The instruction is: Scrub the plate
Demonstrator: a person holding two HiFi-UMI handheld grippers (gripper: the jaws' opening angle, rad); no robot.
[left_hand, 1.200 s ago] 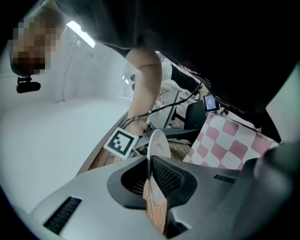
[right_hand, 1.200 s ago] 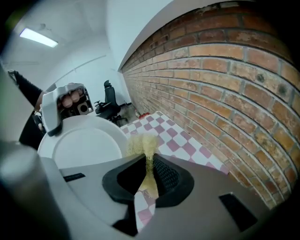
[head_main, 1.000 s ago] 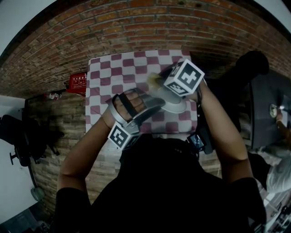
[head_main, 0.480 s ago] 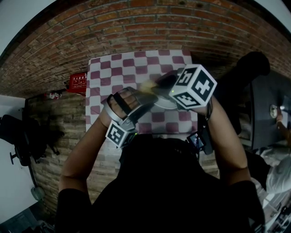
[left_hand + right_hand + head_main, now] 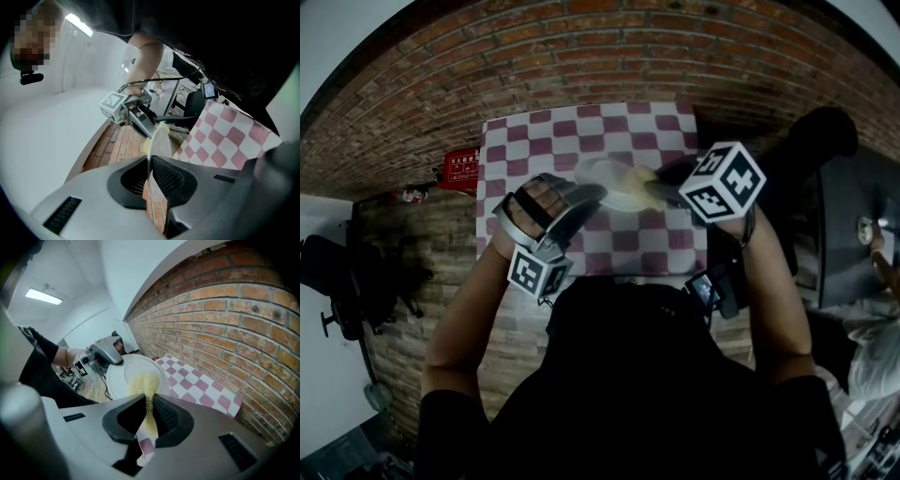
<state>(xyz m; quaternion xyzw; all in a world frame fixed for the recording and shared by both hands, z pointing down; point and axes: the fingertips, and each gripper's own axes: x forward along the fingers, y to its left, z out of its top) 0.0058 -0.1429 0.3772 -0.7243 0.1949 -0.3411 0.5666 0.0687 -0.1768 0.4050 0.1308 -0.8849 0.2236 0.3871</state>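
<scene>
Head view, centre: round white plate [image 5: 605,180] over pink-checked table [image 5: 534,141], rim clamped in left gripper [image 5: 592,195] jaws; right gripper [image 5: 663,192] jaws clamped on yellow scouring pad [image 5: 638,178] against it. Risk: hard scrubbing levering plate loose

L gripper [image 5: 584,197] is holding the white plate [image 5: 609,190] by its left rim, over the pink-checked table [image 5: 546,141]. R gripper [image 5: 664,192], w/ marker cube on top, is pressing what looks like a yellow sponge [image 5: 639,178] onto the plate's face. Red box [image 5: 461,170] is sitting on the brick floor, left of table.
</scene>
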